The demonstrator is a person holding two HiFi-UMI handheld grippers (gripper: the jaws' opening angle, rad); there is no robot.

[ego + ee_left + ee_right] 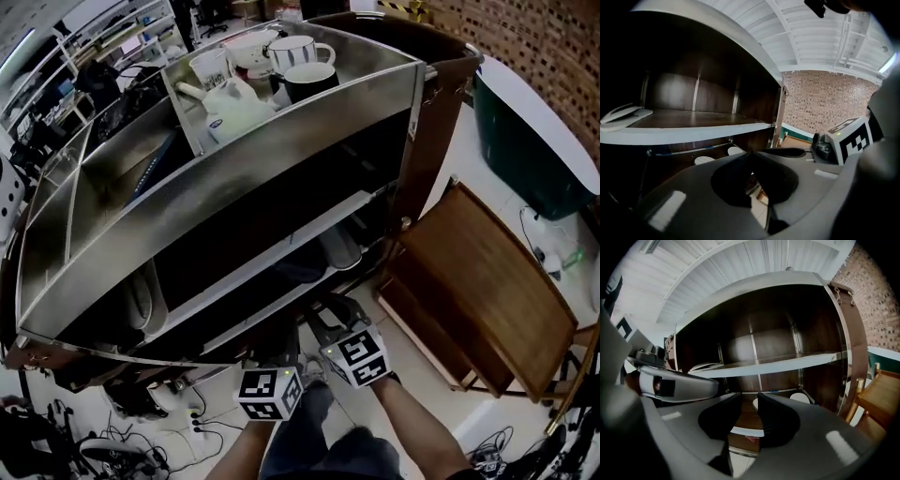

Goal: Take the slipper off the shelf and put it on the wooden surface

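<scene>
A grey slipper [339, 246] lies on the lower shelf near the shelf unit's right end, and another slipper [141, 295] lies at the left. The right gripper view shows a pale slipper [705, 366] on the upper board and white slippers [804, 398] on the board below. My right gripper [749, 401] is open in front of the lower shelf with nothing between its jaws. My left gripper [750, 155] is shut and empty beside it, tips touching. In the head view both grippers [326, 314] sit low at the shelf's front. The wooden surface [478, 281] stands to the right.
Cups and a teapot [234, 103] crowd the shelf unit's top tray. A dark green bin [525, 141] stands against the brick wall beyond the wooden surface. Cables and a power strip [202, 422] lie on the floor at lower left. A person's legs show below the grippers.
</scene>
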